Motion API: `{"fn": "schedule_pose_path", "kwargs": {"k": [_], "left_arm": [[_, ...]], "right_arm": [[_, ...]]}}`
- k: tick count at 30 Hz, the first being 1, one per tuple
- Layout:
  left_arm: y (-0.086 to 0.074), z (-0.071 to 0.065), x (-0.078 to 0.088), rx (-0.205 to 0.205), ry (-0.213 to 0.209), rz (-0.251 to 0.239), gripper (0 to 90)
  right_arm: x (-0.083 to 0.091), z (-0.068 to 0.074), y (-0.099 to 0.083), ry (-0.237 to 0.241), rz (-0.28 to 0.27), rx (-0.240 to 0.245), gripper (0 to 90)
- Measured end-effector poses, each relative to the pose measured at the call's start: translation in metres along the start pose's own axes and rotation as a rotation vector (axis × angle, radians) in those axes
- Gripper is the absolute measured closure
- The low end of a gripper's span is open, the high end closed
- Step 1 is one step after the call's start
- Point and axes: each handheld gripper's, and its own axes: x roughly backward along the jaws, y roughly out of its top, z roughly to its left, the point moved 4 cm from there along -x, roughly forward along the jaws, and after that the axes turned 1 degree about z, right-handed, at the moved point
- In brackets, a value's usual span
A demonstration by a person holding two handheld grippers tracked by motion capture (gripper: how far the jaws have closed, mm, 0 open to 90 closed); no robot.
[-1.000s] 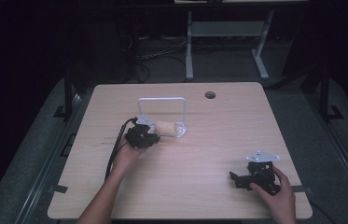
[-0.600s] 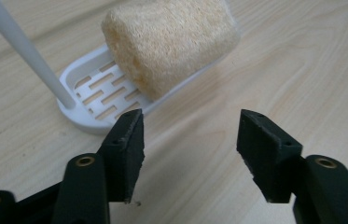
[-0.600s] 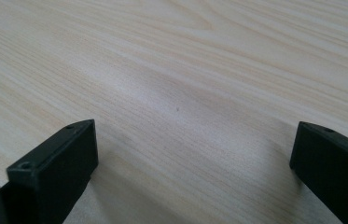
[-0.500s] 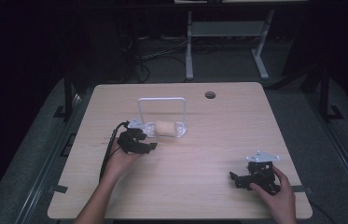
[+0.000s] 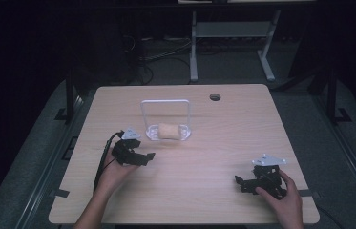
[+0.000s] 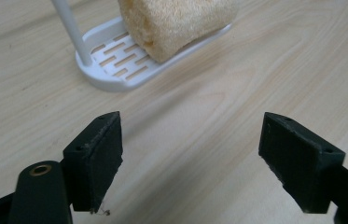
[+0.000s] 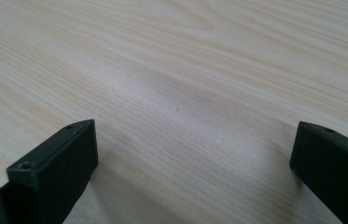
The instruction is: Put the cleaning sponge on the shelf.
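- Both claws sit wide open, gripping nothing; left gripper (image 5: 143, 156) has just been opening, right gripper (image 5: 240, 183) rests.
- Sponge (image 6: 174, 23) sits in white rack (image 6: 115, 70); back straight off, don't clip it.

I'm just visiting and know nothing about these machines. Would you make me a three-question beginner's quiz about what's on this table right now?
1. True or false: the sponge lies on the white slotted tray of the wire-framed holder.
2. What is between the jaws of the left gripper?
A) the sponge
B) nothing
C) a cable
3. Fill in: the right gripper sits near the table's ____ right corner, as the high view shows it.

Key
1. True.
2. B. Its jaws have just been opening and now stand wide apart over bare table, short of the sponge.
3. Near (the person's side).
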Motion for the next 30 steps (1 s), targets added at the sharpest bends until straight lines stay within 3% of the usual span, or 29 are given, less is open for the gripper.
{"fn": "schedule_pose_path", "kwargs": {"k": [13, 19, 30], "left_arm": [[-0.031, 0.003, 0.03, 0.007, 0.044, -0.027, 17.5], [-0.049, 0.002, 0.038, 0.007, 0.071, -0.023, 14.2], [-0.073, -0.002, 0.044, 0.0, 0.074, -0.012, 13.4]], "right_arm": [[0.0, 0.0, 0.0, 0.0, 0.0, 0.0, 0.6], [0.0, 0.0, 0.0, 0.0, 0.0, 0.0, 0.6], [0.0, 0.0, 0.0, 0.001, -0.001, -0.002, 0.6]]}}
